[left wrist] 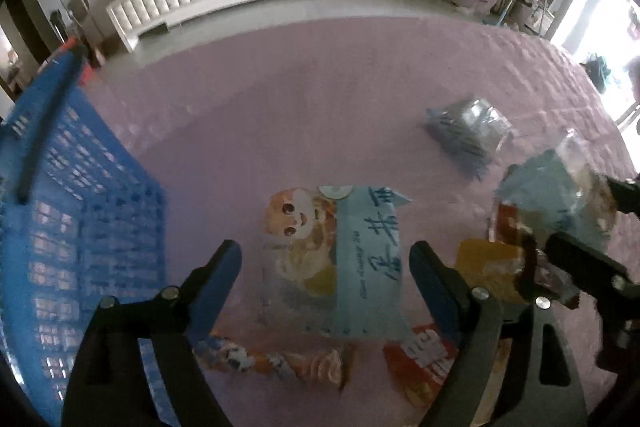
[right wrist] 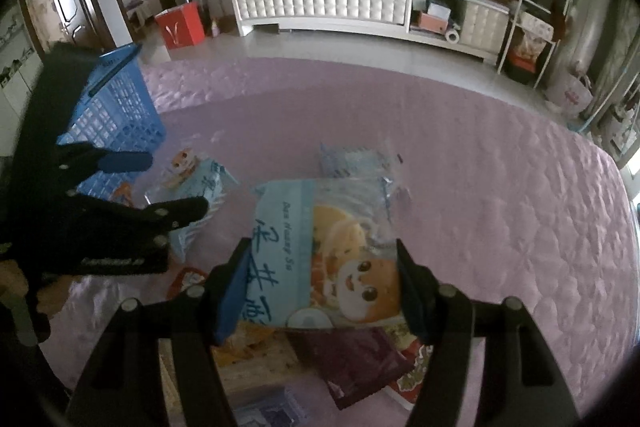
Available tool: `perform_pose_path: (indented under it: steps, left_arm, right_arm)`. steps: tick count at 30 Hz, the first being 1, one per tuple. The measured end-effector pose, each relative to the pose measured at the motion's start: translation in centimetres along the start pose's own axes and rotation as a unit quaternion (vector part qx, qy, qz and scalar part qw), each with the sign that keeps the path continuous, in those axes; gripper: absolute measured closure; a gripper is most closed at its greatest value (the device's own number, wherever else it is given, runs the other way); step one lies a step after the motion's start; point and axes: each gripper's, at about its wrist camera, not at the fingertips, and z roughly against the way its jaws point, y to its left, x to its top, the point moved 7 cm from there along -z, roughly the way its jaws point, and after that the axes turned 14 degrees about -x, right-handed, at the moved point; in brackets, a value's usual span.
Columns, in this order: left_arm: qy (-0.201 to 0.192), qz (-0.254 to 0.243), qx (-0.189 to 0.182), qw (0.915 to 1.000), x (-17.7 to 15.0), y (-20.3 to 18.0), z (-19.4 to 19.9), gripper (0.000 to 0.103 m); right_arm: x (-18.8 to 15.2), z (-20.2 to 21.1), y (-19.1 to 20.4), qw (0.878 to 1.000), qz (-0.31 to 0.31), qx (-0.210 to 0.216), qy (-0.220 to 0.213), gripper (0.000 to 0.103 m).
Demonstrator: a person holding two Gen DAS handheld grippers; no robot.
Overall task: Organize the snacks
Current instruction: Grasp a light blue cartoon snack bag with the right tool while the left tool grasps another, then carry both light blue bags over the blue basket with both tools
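Observation:
A light-blue snack bag with a cartoon hamster [left wrist: 336, 259] lies on the pink quilted cover, and my open left gripper [left wrist: 326, 271] stands around it, fingers either side, apart from it. A second bag of the same kind [right wrist: 324, 259] sits between the fingers of my right gripper [right wrist: 324, 275], which is shut on its sides and holds it above the other snacks. That gripper and bag also show at the right of the left wrist view [left wrist: 560, 219]. The left gripper shows at the left of the right wrist view [right wrist: 176, 187]. A blue slatted basket [left wrist: 80, 211] stands at the left.
A clear bag of blue-wrapped snacks [left wrist: 468, 135] lies further out on the cover. Orange, red, purple and other packets [right wrist: 360, 359] lie near the front. A white cabinet [right wrist: 360, 7] and metal shelves [right wrist: 532, 19] stand beyond the cover's far edge.

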Motion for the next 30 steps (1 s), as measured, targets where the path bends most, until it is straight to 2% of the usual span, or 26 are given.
perform_pose_path:
  steps: [4,9,11,12,15,22,30]
  left_arm:
    - [0.014,0.017,-0.015,0.9997,0.1,0.9,-1.5,0.019]
    - [0.009,0.044,-0.04,0.9982,0.1,1.2,-2.1,0.019]
    - [0.015,0.042,-0.049,0.9978,-0.2,1.2,-2.4,0.034]
    - [0.009,0.038,-0.046,0.9982,-0.1,1.0,-2.3,0.038]
    - [0.006,0.037,-0.038,0.9985,-0.5,0.4,-2.1,0.04]
    - [-0.033,-0.002,-0.029,0.999,-1.2,-2.3,1.1,0.04]
    - [-0.079,-0.02,-0.021,0.9965,-2.4,-3.0,7.7,0.04]
  right_arm:
    - [-0.1,-0.2,-0.1,1.0,-0.002,-0.002,0.0,0.033]
    - [-0.3,-0.6,-0.1,1.0,0.002,-0.002,0.005,0.033]
    - [-0.5,-0.8,-0.1,1.0,0.002,-0.003,0.007,0.033]
    - [-0.5,-0.8,-0.1,1.0,0.002,-0.002,0.008,0.033]
    - [-0.3,-0.8,-0.1,1.0,0.001,-0.001,0.007,0.033]
    - [0.0,-0.4,0.4,1.0,0.021,-0.009,-0.005,0.033]
    - [0.9,2.5,0.7,0.999,0.018,-0.026,-0.03,0.033]
